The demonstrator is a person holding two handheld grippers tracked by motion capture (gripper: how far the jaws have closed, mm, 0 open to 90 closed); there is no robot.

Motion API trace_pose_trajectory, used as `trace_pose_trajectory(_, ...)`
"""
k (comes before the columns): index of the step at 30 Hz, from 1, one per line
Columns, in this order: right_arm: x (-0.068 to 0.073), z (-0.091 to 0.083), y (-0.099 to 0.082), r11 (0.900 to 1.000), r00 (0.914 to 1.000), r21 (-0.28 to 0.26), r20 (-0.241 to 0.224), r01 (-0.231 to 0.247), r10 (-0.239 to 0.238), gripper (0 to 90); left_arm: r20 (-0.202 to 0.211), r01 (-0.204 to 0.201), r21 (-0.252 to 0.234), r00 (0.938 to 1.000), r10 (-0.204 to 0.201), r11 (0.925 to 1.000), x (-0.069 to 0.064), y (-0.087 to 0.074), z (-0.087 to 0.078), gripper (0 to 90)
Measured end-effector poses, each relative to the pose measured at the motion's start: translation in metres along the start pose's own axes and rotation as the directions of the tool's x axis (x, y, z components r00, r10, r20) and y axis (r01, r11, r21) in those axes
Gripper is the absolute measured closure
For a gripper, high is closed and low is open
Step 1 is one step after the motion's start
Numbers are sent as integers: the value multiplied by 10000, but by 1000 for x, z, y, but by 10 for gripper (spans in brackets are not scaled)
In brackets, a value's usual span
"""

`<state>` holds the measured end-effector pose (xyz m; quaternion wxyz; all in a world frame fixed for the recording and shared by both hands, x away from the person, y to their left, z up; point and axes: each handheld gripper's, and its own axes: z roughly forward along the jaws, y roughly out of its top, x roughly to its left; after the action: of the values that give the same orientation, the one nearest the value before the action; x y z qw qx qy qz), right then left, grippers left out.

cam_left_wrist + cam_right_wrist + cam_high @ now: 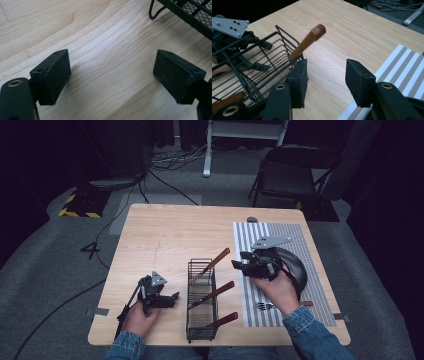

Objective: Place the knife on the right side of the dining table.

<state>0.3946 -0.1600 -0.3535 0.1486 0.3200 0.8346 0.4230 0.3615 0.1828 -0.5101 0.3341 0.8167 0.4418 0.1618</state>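
1. My right gripper (239,262) hangs above the table's (165,230) middle, just right of the black wire basket (202,320); its jaws stand partly apart with nothing between them.
2. My left gripper (172,298) sits low by the basket's left side; in the left gripper view its jaws gape wide over bare wood, holding nothing.
3. The basket holds three wooden-handled utensils; the far handle (218,259) slants up over the rim, close to my right gripper's tips but apart from them; two more handles (220,290) lie nearer me.
4. A fork (263,306) lies on the striped placemat (315,285), beside my right wrist.
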Motion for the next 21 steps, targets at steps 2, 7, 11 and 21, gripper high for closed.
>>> trace_pose_trajectory(2,1,2,4,10000,10000,-2,-67,22,-22,531,0,-1,0,10000,1,10000,0,0,0,147)
trace_pose_trajectory(7,2,7,14,9994,9980,106,-537,-324,329,585,1,1,0,10000,-1,10000,0,0,0,147)
trace_pose_trajectory(11,1,14,20,9985,9957,220,-766,-509,525,609,1,2,1,10000,-2,10000,0,0,0,147)
trace_pose_trajectory(21,3,25,28,9970,9933,366,-910,-685,716,628,-18,-19,1,10000,19,10000,0,0,0,147)
